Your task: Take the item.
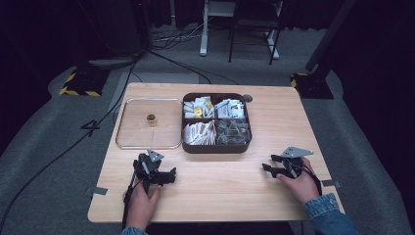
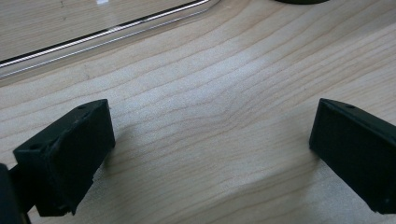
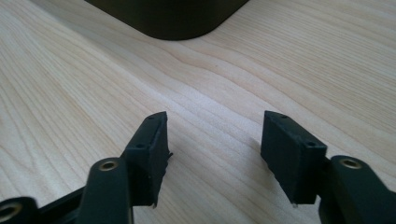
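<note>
On the wooden table [image 1: 274, 122] stands a dark brown box [image 1: 216, 147] with four compartments of small packets. To its left lies a clear glass lid [image 1: 132, 132] with a small gold knob [image 1: 150, 119]. My left gripper [image 1: 155, 166] rests near the front left, just below the lid, open and holding nothing. My right gripper [image 1: 269, 163] rests at the front right, open and empty, pointing left toward the box. In the left gripper view the jaws [image 2: 212, 144] stand wide apart over bare wood, with the lid's rim [image 2: 93, 37] beyond. In the right gripper view the gripper [image 3: 215, 149] faces the box corner [image 3: 173, 18].
A small dark round disc [image 1: 247, 98] lies on the table behind the box. Beyond the table, cables [image 1: 122, 83] run over the grey floor, with stand bases marked in yellow and black [image 1: 78, 85] and furniture legs [image 1: 203, 34] at the back.
</note>
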